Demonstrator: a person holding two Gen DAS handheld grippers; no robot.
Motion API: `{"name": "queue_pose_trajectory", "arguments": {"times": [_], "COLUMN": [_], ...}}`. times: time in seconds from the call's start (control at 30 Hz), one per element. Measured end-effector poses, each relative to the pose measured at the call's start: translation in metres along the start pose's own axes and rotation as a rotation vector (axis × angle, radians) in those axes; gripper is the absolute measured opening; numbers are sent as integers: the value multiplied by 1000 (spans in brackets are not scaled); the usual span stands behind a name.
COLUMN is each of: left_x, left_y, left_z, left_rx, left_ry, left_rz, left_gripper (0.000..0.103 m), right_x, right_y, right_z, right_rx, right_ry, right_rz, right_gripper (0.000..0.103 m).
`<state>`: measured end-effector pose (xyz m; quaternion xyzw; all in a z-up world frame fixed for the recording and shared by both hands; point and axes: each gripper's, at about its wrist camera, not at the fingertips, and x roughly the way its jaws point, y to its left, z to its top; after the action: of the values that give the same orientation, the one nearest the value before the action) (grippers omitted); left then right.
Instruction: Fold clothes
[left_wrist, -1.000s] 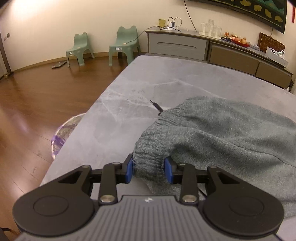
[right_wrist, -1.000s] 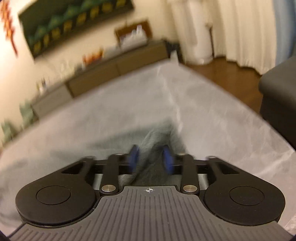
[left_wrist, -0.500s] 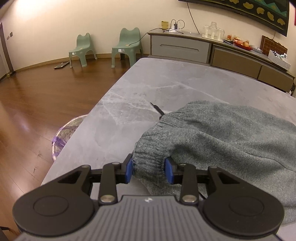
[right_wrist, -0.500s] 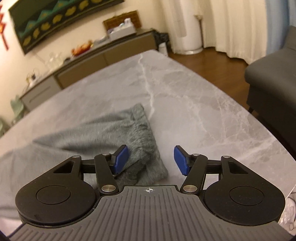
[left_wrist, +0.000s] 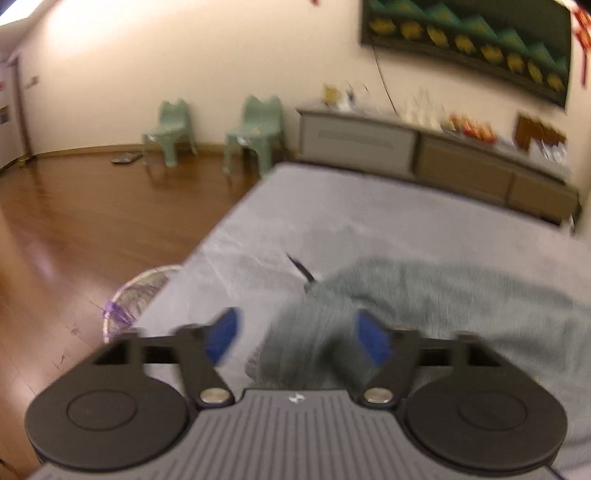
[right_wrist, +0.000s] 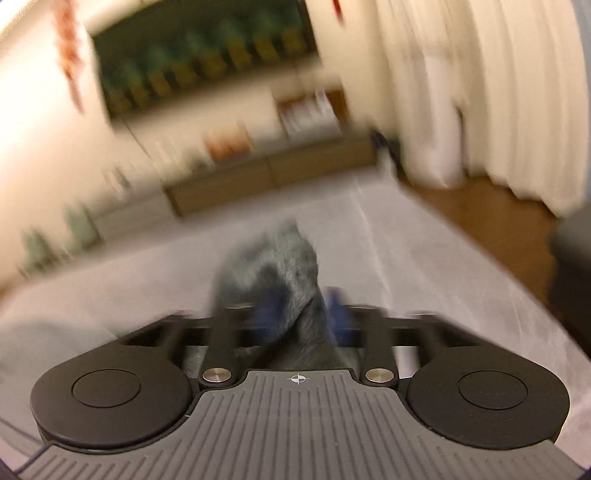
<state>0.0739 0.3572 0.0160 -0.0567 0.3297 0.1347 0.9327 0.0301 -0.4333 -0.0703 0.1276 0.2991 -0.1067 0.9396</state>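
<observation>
A grey knitted garment (left_wrist: 461, 306) lies on the grey marble table (left_wrist: 332, 221). Its ribbed end sits between the blue pads of my left gripper (left_wrist: 297, 338), whose jaws are opening wide. The left pad stands clear of the cloth. In the blurred right wrist view, my right gripper (right_wrist: 306, 312) is closing its jaws on a bunched corner of the same garment (right_wrist: 284, 258). That corner stands up in a peak above the pads, over the table (right_wrist: 424, 277).
A thin black cord (left_wrist: 301, 267) pokes out from under the garment. A wire basket (left_wrist: 136, 295) stands on the wooden floor by the table's left edge. Two green chairs (left_wrist: 255, 133) and a long sideboard (left_wrist: 406, 147) line the far wall. A dark sofa (right_wrist: 572, 266) is at the right.
The left jaws, shut on the ribbed end before, have sprung wide and the gripper has lifted. The right jaws, open half a second ago, have drawn in on a corner of the garment.
</observation>
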Motion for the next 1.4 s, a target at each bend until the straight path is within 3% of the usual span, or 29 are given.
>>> {"name": "queue_pose_trajectory", "arguments": {"times": [0.07,0.17,0.2,0.33,0.47,0.6,0.73,0.87,0.93,0.97,1.0,1.07,1.1,1.2,1.4], "left_x": [-9,-37,-47,-76,-94,-96,-85,-66,-56,-53,-49,-43,-41,-39,-40], "left_y": [0,-18,-31,-132,-267,-373,-426,-431,-429,-428,-428,-426,-424,-418,-399], "left_z": [-2,-2,-4,-27,-80,-137,-171,-181,-177,-173,-168,-159,-153,-135,-82], "left_rx": [-38,-1,42,342,704,953,1076,1033,1002,985,967,918,893,818,550], "left_ry": [-24,-133,-174,-241,-247,-242,-228,-202,-173,-149,-124,-59,-44,-20,1], "left_rz": [31,37,6,-290,-594,-721,-766,-786,-798,-810,-823,-868,-881,-909,-971], "left_gripper": [86,86,86,86,86,85,84,82,72,52,33,14,6,3,2], "right_x": [2,-26,-34,-50,-57,-49,-38,-29,-26,-24,-23,-21,-20,-28,-48], "right_y": [-7,-34,-42,-62,-52,-28,-23,-22,-19,-18,-18,-18,-18,-20,-34], "right_z": [0,-2,-6,-31,-48,-59,-61,-57,-55,-55,-55,-55,-55,-50,-37], "right_rx": [24,147,166,141,-28,-203,-280,-300,-309,-312,-313,-308,-311,-293,-189], "right_ry": [11,-66,-73,1,12,40,46,42,56,66,76,94,97,61,-27], "right_rz": [-17,31,41,76,124,150,111,136,153,160,165,176,178,196,230], "right_gripper": [56,69,73,73,73,73,69,50,47,44,33,19,18,16,11]}}
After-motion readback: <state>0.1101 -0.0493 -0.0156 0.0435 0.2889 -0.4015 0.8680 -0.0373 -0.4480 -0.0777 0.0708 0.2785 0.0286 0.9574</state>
